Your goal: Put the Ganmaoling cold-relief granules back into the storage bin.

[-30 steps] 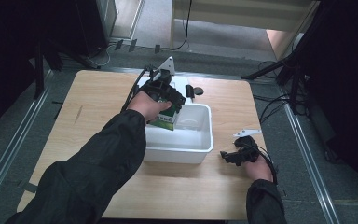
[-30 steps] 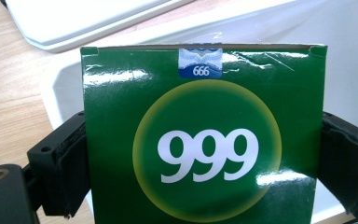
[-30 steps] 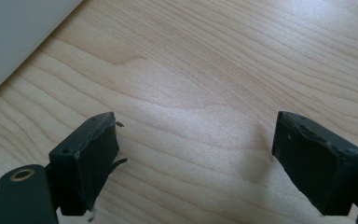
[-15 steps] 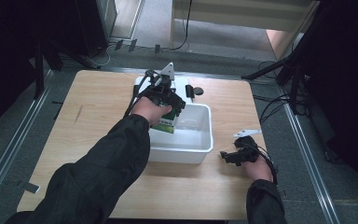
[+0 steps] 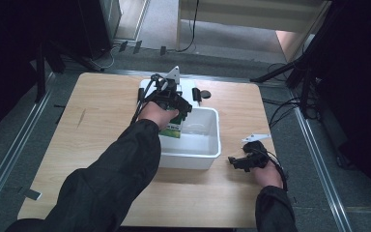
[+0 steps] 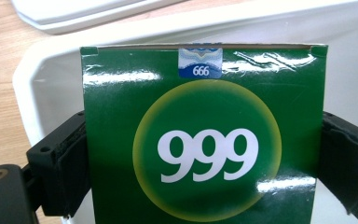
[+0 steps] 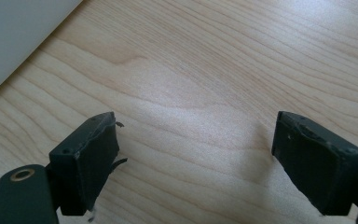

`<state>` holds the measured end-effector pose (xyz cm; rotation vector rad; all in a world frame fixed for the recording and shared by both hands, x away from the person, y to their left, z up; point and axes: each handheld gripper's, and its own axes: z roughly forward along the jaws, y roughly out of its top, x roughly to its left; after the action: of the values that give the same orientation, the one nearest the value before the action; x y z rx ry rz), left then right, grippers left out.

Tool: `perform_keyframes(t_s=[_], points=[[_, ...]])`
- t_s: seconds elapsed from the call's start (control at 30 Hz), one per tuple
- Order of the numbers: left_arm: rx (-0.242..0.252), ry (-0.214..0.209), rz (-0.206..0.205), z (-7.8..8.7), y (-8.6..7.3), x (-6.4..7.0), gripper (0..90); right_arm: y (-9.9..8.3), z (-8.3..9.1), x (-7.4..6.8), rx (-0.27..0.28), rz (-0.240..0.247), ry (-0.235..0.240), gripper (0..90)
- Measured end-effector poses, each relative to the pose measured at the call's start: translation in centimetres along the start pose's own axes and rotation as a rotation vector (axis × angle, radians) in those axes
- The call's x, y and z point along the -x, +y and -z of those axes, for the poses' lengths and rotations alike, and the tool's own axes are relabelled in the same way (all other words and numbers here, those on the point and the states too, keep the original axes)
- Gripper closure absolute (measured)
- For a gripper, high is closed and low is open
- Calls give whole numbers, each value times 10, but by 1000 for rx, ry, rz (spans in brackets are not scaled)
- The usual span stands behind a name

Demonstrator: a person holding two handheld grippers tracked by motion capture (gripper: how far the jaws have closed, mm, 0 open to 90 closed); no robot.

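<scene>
A person at a wooden table [image 5: 101, 130] held the left gripper [image 5: 170, 104] over the near-left corner of a white plastic bin [image 5: 207, 150] that sat toward the middle of the table, its jaws clamped against the two sides of a green box [image 6: 205, 140] printed with "999" in a yellow-ringed circle. The box stood upright just inside the bin's left wall. The right gripper [image 5: 244, 159] rested low near the table's right edge, just beside the bin's near-right corner, its jaws spread wide with bare wood between them.
</scene>
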<state>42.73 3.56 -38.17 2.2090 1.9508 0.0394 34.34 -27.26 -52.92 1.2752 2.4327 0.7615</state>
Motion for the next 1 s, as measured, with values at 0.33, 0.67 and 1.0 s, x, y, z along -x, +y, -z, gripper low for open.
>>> perform_keyframes(t_s=[0.33, 0.67, 1.0], points=[[-12, 9, 23, -8, -1, -2, 49, 0, 0, 0, -2, -1, 2, 144], [-23, 6, 28, -15, -1, 1, 48, 0, 0, -1, -4, 0, 2, 145], [-29, 10, 26, -22, -1, 4, 44, 0, 0, -1, -1, -1, 4, 145]])
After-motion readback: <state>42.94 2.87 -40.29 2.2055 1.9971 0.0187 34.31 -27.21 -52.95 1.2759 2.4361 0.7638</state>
